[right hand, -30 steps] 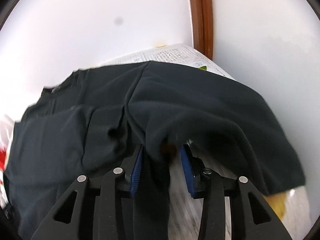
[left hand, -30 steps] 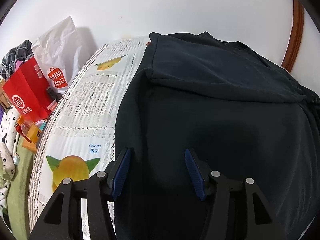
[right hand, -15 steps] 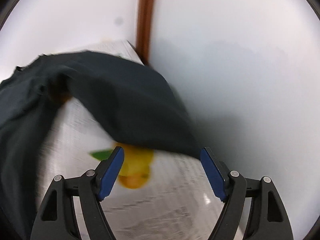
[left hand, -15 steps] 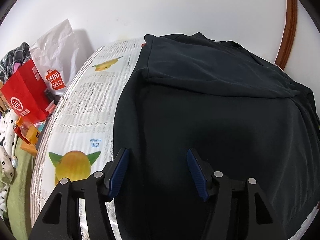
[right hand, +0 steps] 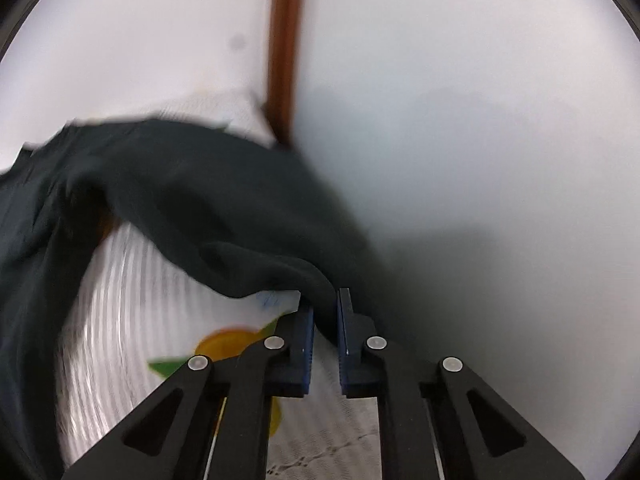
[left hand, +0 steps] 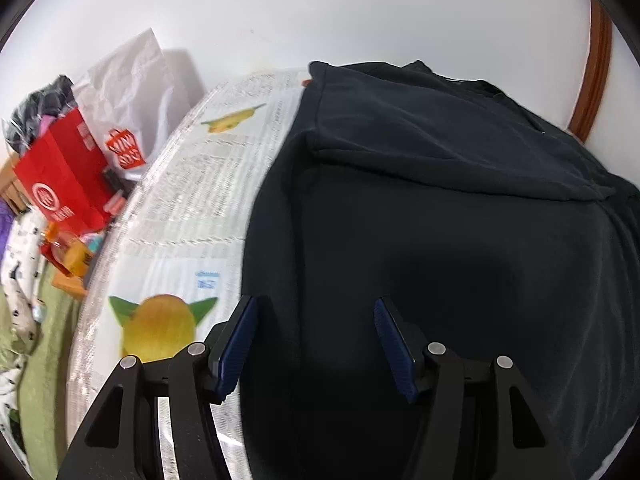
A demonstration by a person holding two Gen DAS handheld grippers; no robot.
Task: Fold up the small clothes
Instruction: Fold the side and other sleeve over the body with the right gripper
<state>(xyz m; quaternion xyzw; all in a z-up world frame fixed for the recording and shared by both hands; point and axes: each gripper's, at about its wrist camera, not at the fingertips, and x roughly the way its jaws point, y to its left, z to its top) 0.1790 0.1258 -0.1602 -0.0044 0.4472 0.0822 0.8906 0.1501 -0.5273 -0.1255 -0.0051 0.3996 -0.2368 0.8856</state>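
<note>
I had a dark shirt point(left hand: 440, 240) spread on a table covered with a printed fruit-pattern cloth point(left hand: 192, 216); one sleeve was already folded in across its top. My right gripper point(right hand: 323, 312) had just closed, pinching a dark edge of the shirt between its blue pads, probably to carry that side over. The fabric trailed away left from its tips. My left gripper point(left hand: 314, 344) hovered half open over the shirt's near left edge, holding nothing, likely ready to steady it. Shopping bags point(left hand: 80, 168) sat beside the table.
</note>
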